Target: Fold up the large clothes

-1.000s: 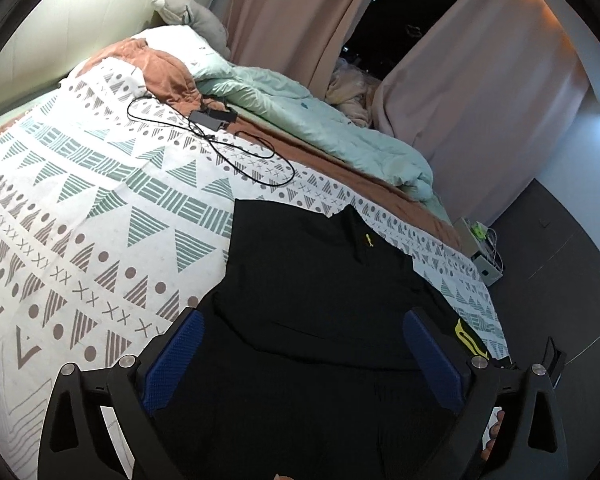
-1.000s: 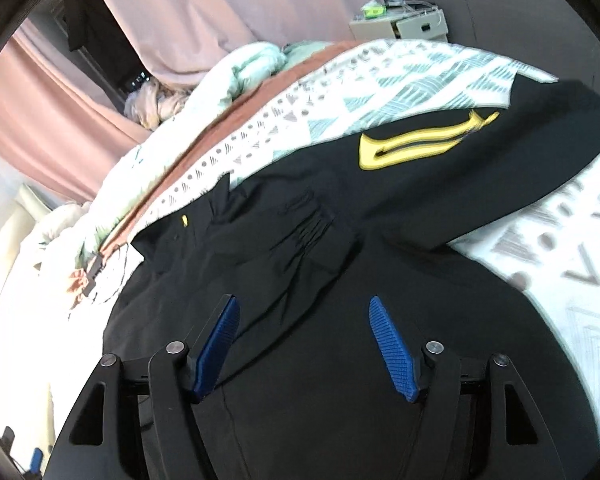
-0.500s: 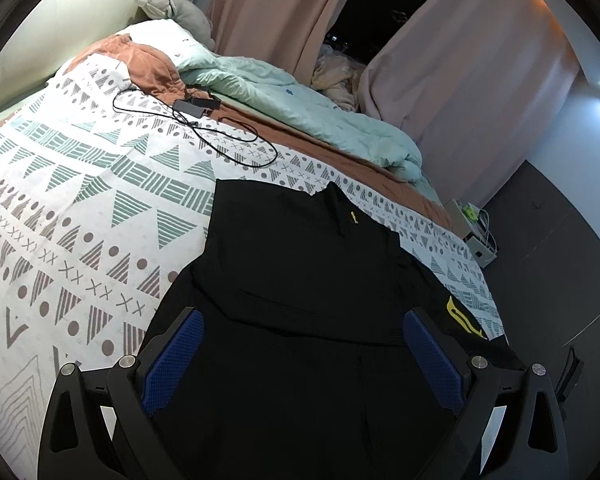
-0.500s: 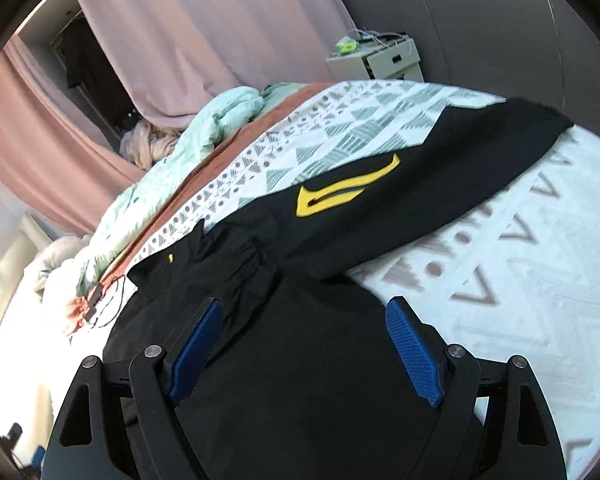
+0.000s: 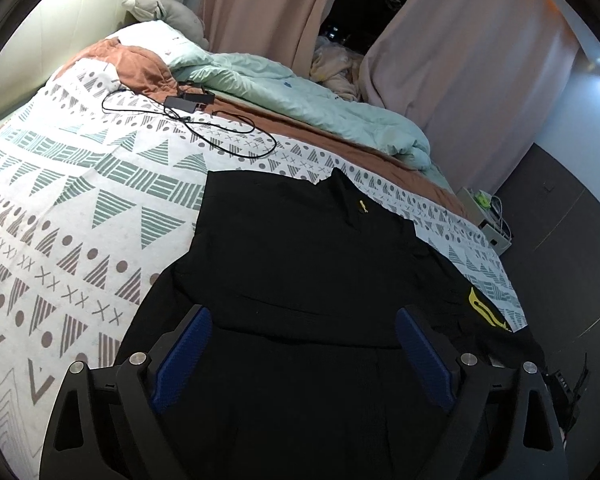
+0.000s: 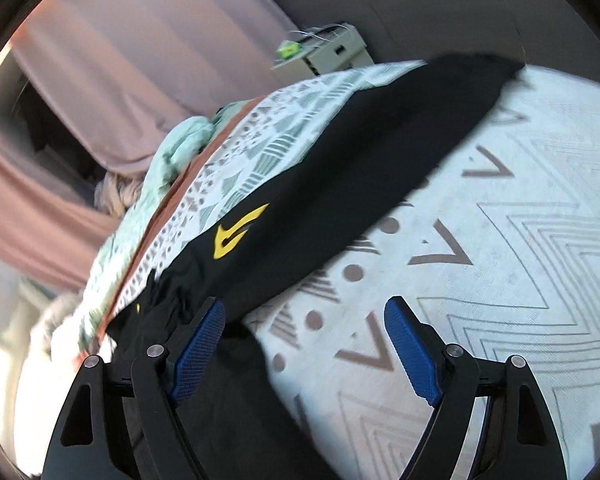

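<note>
A black jacket point(image 5: 300, 248) lies spread flat on the patterned bedspread point(image 5: 80, 200), collar away from me. One sleeve with a yellow logo point(image 5: 484, 308) trails off to the right. My left gripper point(image 5: 303, 314) hovers over the jacket's body; its jaws are closing, and no cloth is pinched between them. In the right wrist view the sleeve point(image 6: 380, 152) stretches toward the upper right, its yellow logo point(image 6: 236, 232) near the shoulder. My right gripper point(image 6: 305, 304) stands open at the jacket's right edge, with the left finger over black cloth and the right finger over the bedspread point(image 6: 500, 240).
A black charger with a looping cable point(image 5: 188, 100) lies on the bed beyond the jacket. A mint duvet point(image 5: 300, 92) and a rust blanket point(image 5: 140, 68) are bunched along the far side. Pink curtains point(image 5: 460, 60) hang behind. A small cabinet point(image 6: 328, 52) stands past the bed's corner.
My right gripper has swung right, off the jacket's body to its edge by the sleeve, and its jaws have widened. My left gripper has sunk slightly closer over the jacket.
</note>
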Demonstrator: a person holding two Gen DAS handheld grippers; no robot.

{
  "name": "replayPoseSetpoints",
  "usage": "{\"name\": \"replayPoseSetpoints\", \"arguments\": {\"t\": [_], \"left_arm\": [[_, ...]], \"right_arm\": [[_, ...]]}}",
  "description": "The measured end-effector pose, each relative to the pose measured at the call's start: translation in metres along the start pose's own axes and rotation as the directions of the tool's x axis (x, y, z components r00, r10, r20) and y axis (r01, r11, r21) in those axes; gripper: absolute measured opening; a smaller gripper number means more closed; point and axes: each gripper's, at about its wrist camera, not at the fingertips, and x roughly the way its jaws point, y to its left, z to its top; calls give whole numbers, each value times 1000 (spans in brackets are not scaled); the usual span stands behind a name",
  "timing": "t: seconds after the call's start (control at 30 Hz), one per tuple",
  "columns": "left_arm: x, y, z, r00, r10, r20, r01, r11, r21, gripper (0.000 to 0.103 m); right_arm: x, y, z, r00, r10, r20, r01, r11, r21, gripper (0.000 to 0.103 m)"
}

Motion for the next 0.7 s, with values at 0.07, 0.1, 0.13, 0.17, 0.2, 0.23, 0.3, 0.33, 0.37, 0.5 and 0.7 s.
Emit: {"name": "replayPoseSetpoints", "arguments": {"t": [0.07,0.1,0.13,0.17,0.2,0.23,0.3,0.33,0.37,0.5,0.7], "left_arm": [[8,-1,-1,1000,7,10,-8,1000,6,93],[13,-1,-2,1000,13,9,-13,1000,9,93],[19,-1,-2,1000,19,4,-19,1000,11,93],[25,-2,-3,1000,24,-2,-24,1000,14,92],[30,-2,-4,1000,29,-8,-29,999,18,92],[35,-2,-5,999,36,-17,-35,999,24,91],[42,-3,-7,999,41,-24,-40,998,43,91],[44,-4,-9,998,50,-26,-49,997,57,91],[47,-4,-10,997,67,-27,-65,995,73,91],[53,-2,-12,994,104,-34,-99,989,112,91],[62,7,-13,990,124,-66,-118,989,89,91]], "right_arm": [[9,-7,6,1000,24,-14,-24,999,33,77],[14,-12,11,999,39,-17,-38,998,55,76],[18,-15,14,999,46,-17,-44,997,69,75],[21,-17,16,999,50,-15,-48,996,80,74],[27,-20,21,998,59,-13,-58,993,100,71],[32,-22,24,998,68,-17,-65,991,117,67],[42,-25,28,997,76,-22,-72,987,147,62],[48,-27,30,997,74,-26,-69,984,161,61],[52,-29,31,997,72,-29,-66,983,169,61],[68,-38,32,998,54,-37,-46,980,196,53],[84,-56,38,999,35,-6,-32,970,239,6]]}}
